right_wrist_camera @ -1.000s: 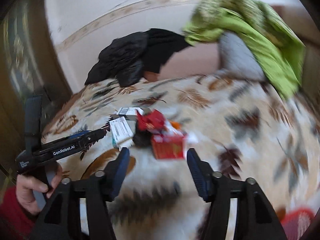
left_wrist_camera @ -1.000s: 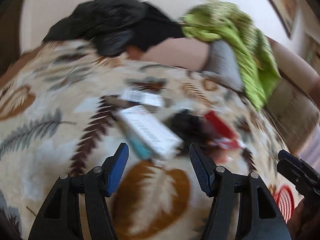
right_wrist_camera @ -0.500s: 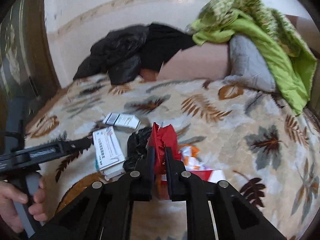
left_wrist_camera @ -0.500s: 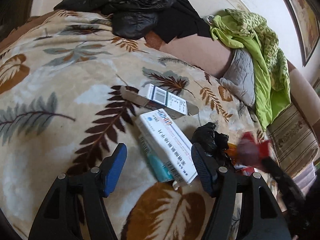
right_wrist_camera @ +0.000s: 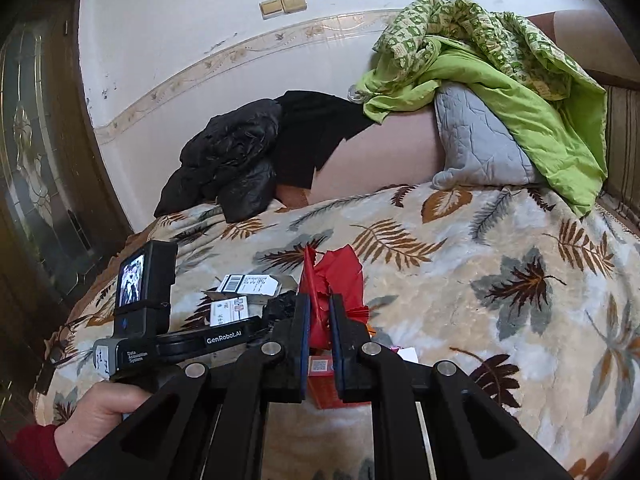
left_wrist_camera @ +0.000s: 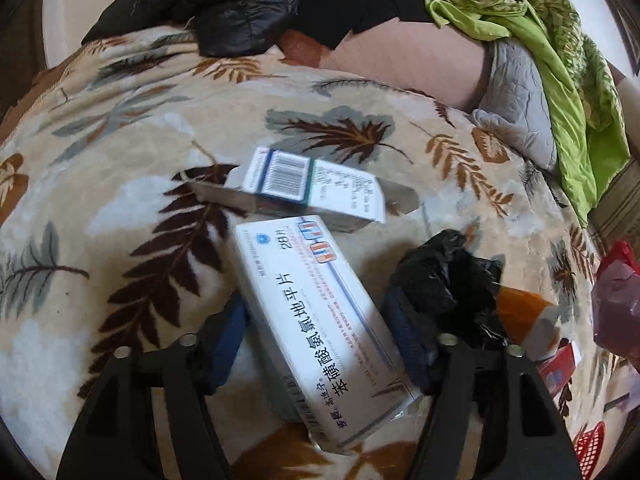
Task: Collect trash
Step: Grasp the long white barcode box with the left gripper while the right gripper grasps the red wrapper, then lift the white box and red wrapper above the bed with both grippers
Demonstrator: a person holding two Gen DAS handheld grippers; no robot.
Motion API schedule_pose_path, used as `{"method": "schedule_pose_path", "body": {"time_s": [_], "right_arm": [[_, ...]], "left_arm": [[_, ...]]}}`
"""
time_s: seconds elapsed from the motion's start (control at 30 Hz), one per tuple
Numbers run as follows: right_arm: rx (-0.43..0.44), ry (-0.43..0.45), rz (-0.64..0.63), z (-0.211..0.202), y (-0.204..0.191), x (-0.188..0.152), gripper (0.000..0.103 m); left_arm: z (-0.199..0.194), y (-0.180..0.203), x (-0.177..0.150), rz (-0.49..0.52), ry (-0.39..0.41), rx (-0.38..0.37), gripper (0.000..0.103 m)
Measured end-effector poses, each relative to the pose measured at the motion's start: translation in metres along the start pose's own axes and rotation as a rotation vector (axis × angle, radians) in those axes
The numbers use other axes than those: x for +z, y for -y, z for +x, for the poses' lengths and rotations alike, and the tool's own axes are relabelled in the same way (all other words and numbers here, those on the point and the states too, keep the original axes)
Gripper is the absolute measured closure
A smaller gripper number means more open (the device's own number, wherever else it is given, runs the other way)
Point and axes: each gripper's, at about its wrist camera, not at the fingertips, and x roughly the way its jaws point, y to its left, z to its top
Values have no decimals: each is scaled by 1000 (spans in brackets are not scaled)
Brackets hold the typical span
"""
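Trash lies scattered on a leaf-patterned blanket (left_wrist_camera: 120, 128) spread over a bed. Closest in the left wrist view is a white medicine box (left_wrist_camera: 320, 328) printed with blue and red Chinese text, lying flat between the blue-padded fingers (left_wrist_camera: 228, 340) of the left gripper (left_wrist_camera: 320, 344); its jaws stand wide apart on either side of the box, and whether the pads touch it cannot be told. Just beyond it lies a second, smaller box with a barcode (left_wrist_camera: 312, 184), flattened and with a flap open. To the right of the white box, touching the gripper's right finger, sits a crumpled black plastic bag (left_wrist_camera: 448, 280), and past that an orange and white wrapper (left_wrist_camera: 528, 320).

In the right wrist view, the right gripper (right_wrist_camera: 319, 320) is clamped on a crumpled red wrapper (right_wrist_camera: 336, 276), which sticks up above the closed fingertips. A red carton (right_wrist_camera: 320, 384) lies on the blanket directly below the jaws. The left hand (right_wrist_camera: 104, 412) holds its gripper handle at the lower left.

At the head of the bed are a black jacket (right_wrist_camera: 232, 160), a grey quilted pillow (right_wrist_camera: 476, 144) and a green cloth (right_wrist_camera: 500, 64) draped over it.
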Motion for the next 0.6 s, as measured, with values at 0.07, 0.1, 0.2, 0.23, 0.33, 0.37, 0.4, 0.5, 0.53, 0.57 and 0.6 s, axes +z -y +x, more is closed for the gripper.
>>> {"method": "schedule_pose_path", "body": {"time_s": [0.07, 0.1, 0.2, 0.23, 0.33, 0.37, 0.4, 0.5, 0.53, 0.57, 0.6], "right_arm": [[3, 5, 1, -1, 0, 0, 93], [7, 7, 4, -2, -1, 0, 93], [23, 16, 8, -5, -6, -1, 93], [30, 19, 6, -7, -8, -1, 93], [45, 29, 4, -13, -14, -3, 93], [48, 32, 5, -15, -16, -3, 93], [56, 37, 11, -19, -18, -5, 93], [78, 27, 29, -25, -21, -9, 93], [94, 13, 40, -28, -23, -13, 93], [106, 3, 44, -29, -25, -16, 93], [119, -10, 41, -32, -29, -20, 93]], "left_arm": [[-3, -8, 0, 1, -12, 2, 72], [-6, -14, 0, -3, -13, -14, 76], [-19, -33, -3, -54, -22, -84, 83], [-25, -37, -4, -57, -19, -90, 85], [-45, -49, -10, -54, 3, -94, 90], [-52, -52, -12, -57, 6, -99, 90], [-59, -55, -15, -65, 12, -107, 90], [-75, -60, -26, -65, 11, -117, 90], [-79, -61, -31, -64, 7, -118, 90], [-84, -62, -36, -65, 1, -127, 90], [-89, -62, -40, -63, -1, -138, 90]]}}
